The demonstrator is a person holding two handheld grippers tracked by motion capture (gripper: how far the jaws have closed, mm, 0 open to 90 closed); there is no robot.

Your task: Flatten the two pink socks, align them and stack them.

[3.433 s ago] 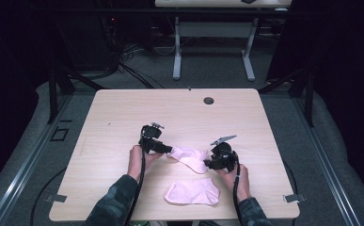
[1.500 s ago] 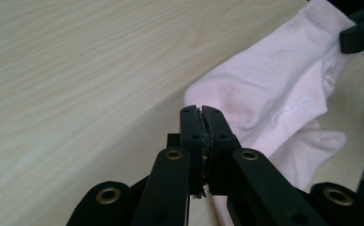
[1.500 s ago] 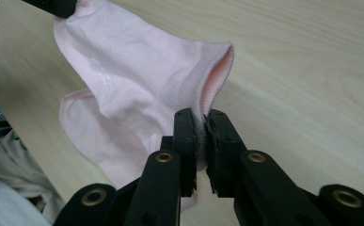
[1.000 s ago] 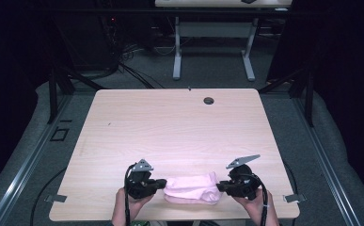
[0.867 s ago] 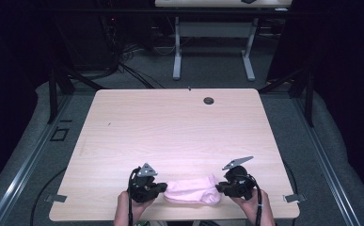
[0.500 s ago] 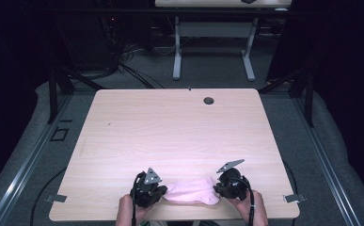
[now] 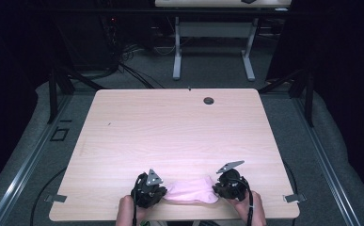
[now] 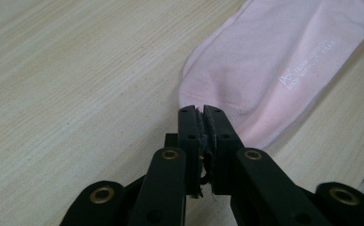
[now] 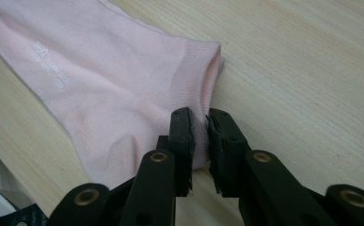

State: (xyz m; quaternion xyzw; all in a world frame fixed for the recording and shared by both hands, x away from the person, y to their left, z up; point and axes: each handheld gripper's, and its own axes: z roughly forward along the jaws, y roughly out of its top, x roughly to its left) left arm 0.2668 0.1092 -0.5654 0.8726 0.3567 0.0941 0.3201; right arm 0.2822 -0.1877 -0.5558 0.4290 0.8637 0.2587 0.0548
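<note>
A pink sock [image 7: 191,190] lies flat near the front edge of the wooden table [image 7: 170,127], with white print on it [image 8: 306,70]. My left gripper [image 7: 163,192] sits at its left end. In the left gripper view the jaws [image 8: 201,109] have just been opening: a thin slit shows between the pads, the sock's rounded end [image 8: 273,61] lies at their tips, and no fabric shows between them. My right gripper [image 7: 216,188] is at the other end, its jaws [image 9: 201,115] closed on the ribbed cuff of the sock [image 9: 99,80].
A round black grommet [image 7: 209,100] sits near the table's far edge. The front edge runs just below both hands [image 7: 252,212]. Behind the table stand another desk's white legs [image 7: 177,52] and floor cables [image 7: 132,70].
Earlier the grippers held a sock mid-table while another lay at the front. They brought it to the front edge, sank to the tabletop and drew inward; the sock now lies flat.
</note>
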